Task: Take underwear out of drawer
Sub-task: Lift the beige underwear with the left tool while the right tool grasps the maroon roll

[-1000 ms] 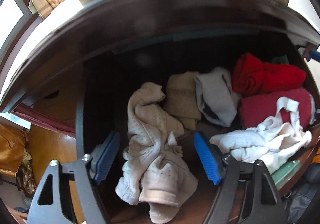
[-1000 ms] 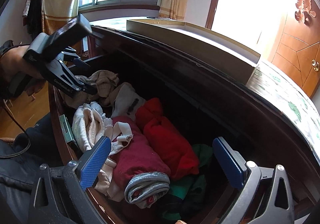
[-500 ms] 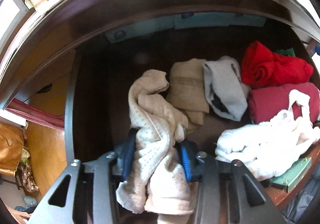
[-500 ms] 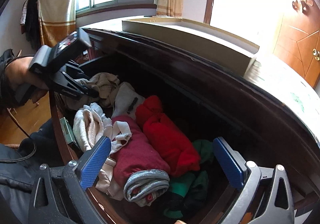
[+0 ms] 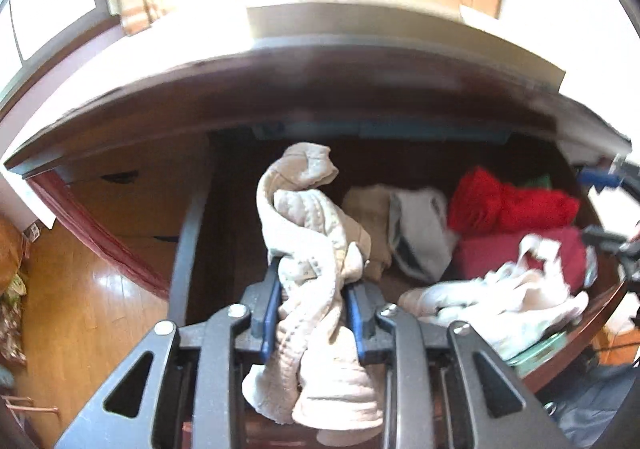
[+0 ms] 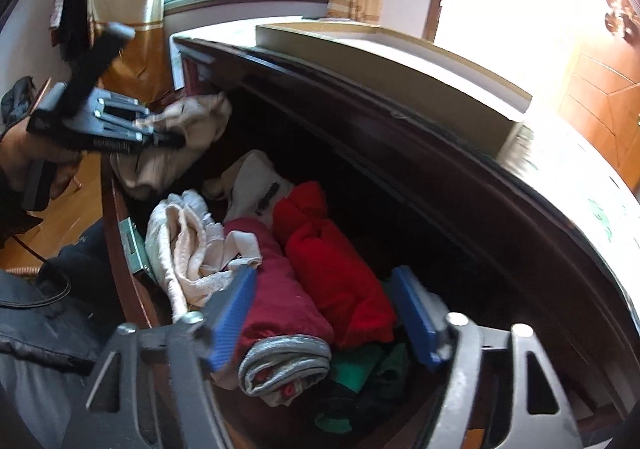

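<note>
I had just closed my left gripper (image 5: 311, 319) around the middle of the beige dotted underwear (image 5: 310, 249) – gathered so it lifted clear of the drawer (image 5: 192, 233) – while my right gripper (image 6: 324, 315), jaws narrowing but gripping nothing, straddled the maroon roll (image 6: 280, 301) and the red roll (image 6: 336, 269).

Left gripper (image 5: 312, 315) clamps beige underwear (image 5: 308, 249), jaws just closing; drawer (image 5: 188, 249) below.

A twisted underwear piece (image 5: 310, 261) is held between the left gripper (image 5: 311, 313) pads, above the drawer (image 5: 192, 233). Folded rolls (image 6: 316, 269) are packed in the drawer between the right gripper (image 6: 324, 321) fingers.
</note>
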### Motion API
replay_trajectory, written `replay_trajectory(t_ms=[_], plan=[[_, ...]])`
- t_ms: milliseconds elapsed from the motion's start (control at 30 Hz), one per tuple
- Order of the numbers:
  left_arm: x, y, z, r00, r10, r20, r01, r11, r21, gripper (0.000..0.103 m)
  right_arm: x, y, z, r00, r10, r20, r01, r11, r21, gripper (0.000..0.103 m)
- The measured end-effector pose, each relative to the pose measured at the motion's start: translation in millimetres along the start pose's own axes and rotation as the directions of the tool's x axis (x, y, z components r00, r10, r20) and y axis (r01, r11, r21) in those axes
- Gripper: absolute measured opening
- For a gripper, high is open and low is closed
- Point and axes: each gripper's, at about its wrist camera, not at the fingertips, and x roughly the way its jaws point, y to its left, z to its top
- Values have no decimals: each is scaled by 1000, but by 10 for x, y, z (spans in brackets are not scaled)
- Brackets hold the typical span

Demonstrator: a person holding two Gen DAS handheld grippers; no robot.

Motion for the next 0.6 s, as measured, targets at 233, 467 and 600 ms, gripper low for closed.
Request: replay_trajectory(t_ms=[233, 467, 600], plan=[[-290, -83, -86, 997, -12, 76, 14, 1000, -18, 26, 195, 113, 14, 992, 69, -109, -77, 994, -77, 42], [-244, -143, -84, 995, -46, 83, 47, 999, -7, 26, 360, 165, 58, 957, 150, -249, -184, 975, -122, 42], [-271, -179, -120, 995, -54, 86, 56, 998, -16, 26, 446, 208, 76, 943, 150, -296, -198, 971, -136, 42]])
